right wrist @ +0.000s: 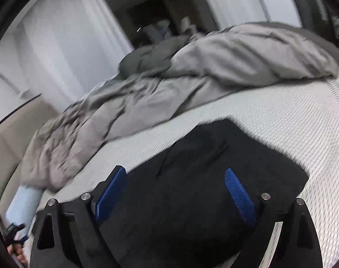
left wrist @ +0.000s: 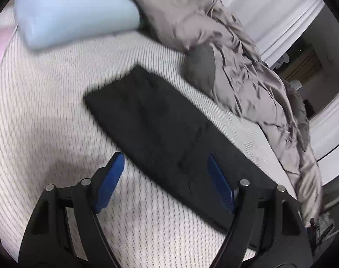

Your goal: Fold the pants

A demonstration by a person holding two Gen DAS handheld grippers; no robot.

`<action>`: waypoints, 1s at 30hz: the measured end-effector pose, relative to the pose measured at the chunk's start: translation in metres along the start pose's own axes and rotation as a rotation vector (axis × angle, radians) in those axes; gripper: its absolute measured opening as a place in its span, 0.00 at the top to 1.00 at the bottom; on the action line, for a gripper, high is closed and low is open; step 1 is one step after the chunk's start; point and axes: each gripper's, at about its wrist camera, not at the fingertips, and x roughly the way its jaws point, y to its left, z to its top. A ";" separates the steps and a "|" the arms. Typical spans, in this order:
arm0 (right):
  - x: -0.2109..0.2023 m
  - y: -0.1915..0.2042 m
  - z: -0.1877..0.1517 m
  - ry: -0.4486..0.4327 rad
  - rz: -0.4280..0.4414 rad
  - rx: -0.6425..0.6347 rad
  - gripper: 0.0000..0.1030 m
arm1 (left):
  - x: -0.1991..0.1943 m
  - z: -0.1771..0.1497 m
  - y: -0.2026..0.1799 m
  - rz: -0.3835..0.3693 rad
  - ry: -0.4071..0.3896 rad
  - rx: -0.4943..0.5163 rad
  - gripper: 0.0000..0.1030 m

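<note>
The black pants [left wrist: 160, 125] lie flat on the white ribbed mattress [left wrist: 46, 102] as a long folded strip. My left gripper [left wrist: 165, 160] is open and empty, hovering over the near part of the strip, its right blue pad [left wrist: 220, 183] above the cloth and its left pad [left wrist: 111, 178] above the mattress. In the right wrist view the pants [right wrist: 202, 178] fill the lower middle. My right gripper [right wrist: 176, 176] is open and empty just above them, both blue pads over the black cloth.
A rumpled grey duvet [left wrist: 247, 71] is heaped along the far side of the mattress, also in the right wrist view [right wrist: 191, 73]. A light blue pillow [left wrist: 75, 11] lies at the head. White doors [right wrist: 64, 33] stand beyond the bed.
</note>
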 end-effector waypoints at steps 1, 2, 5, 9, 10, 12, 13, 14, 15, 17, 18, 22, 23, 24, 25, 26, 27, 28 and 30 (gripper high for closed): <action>-0.004 0.002 -0.005 0.006 0.012 -0.001 0.11 | 0.001 -0.016 0.003 -0.022 0.013 -0.015 0.31; -0.014 0.006 -0.012 0.013 0.026 0.003 0.11 | 0.004 -0.028 0.005 -0.057 0.036 -0.031 0.32; -0.037 0.007 -0.033 0.037 0.086 0.017 0.11 | 0.022 -0.057 0.010 -0.137 0.118 -0.088 0.40; -0.050 -0.020 -0.064 0.087 0.086 0.114 0.11 | 0.046 -0.056 0.012 -0.176 0.101 -0.136 0.48; -0.052 -0.025 -0.071 0.100 0.089 0.137 0.11 | 0.052 -0.052 0.013 -0.189 0.098 -0.161 0.48; -0.049 -0.042 -0.081 0.127 0.094 0.197 0.11 | 0.060 -0.046 0.018 -0.222 0.088 -0.219 0.55; -0.048 -0.047 -0.084 0.130 0.084 0.207 0.11 | 0.065 -0.039 0.020 -0.223 0.084 -0.236 0.68; -0.047 -0.053 -0.085 0.128 0.067 0.214 0.11 | 0.067 -0.038 0.023 -0.223 0.078 -0.251 0.76; -0.045 -0.060 -0.085 0.130 0.052 0.228 0.11 | 0.068 -0.039 0.025 -0.221 0.061 -0.270 0.92; -0.038 -0.075 -0.085 0.141 0.044 0.283 0.11 | 0.069 -0.036 0.028 -0.224 0.043 -0.283 0.99; -0.034 -0.083 -0.085 0.147 0.045 0.321 0.11 | 0.067 -0.036 0.027 -0.224 0.033 -0.276 0.99; -0.017 -0.105 -0.089 0.145 0.113 0.437 0.11 | 0.053 -0.034 0.018 -0.181 -0.015 -0.186 0.99; -0.014 -0.103 -0.086 0.137 0.124 0.430 0.12 | 0.050 -0.033 0.016 -0.174 -0.022 -0.169 0.99; -0.008 -0.100 -0.082 0.118 0.150 0.422 0.16 | 0.047 -0.033 0.015 -0.168 -0.025 -0.153 0.99; -0.003 -0.100 -0.078 0.111 0.164 0.423 0.19 | 0.045 -0.033 0.015 -0.166 -0.027 -0.147 0.99; 0.008 -0.100 -0.076 0.120 0.176 0.428 0.22 | 0.042 -0.033 0.015 -0.162 -0.028 -0.140 0.99; 0.017 -0.101 -0.074 0.134 0.177 0.433 0.37 | 0.039 -0.034 0.016 -0.159 -0.030 -0.136 1.00; 0.028 -0.103 -0.074 0.148 0.177 0.435 0.58 | 0.035 -0.034 0.018 -0.154 -0.032 -0.132 1.00; 0.039 -0.111 -0.077 0.175 0.192 0.448 0.84 | 0.025 -0.037 0.023 -0.153 -0.033 -0.112 1.00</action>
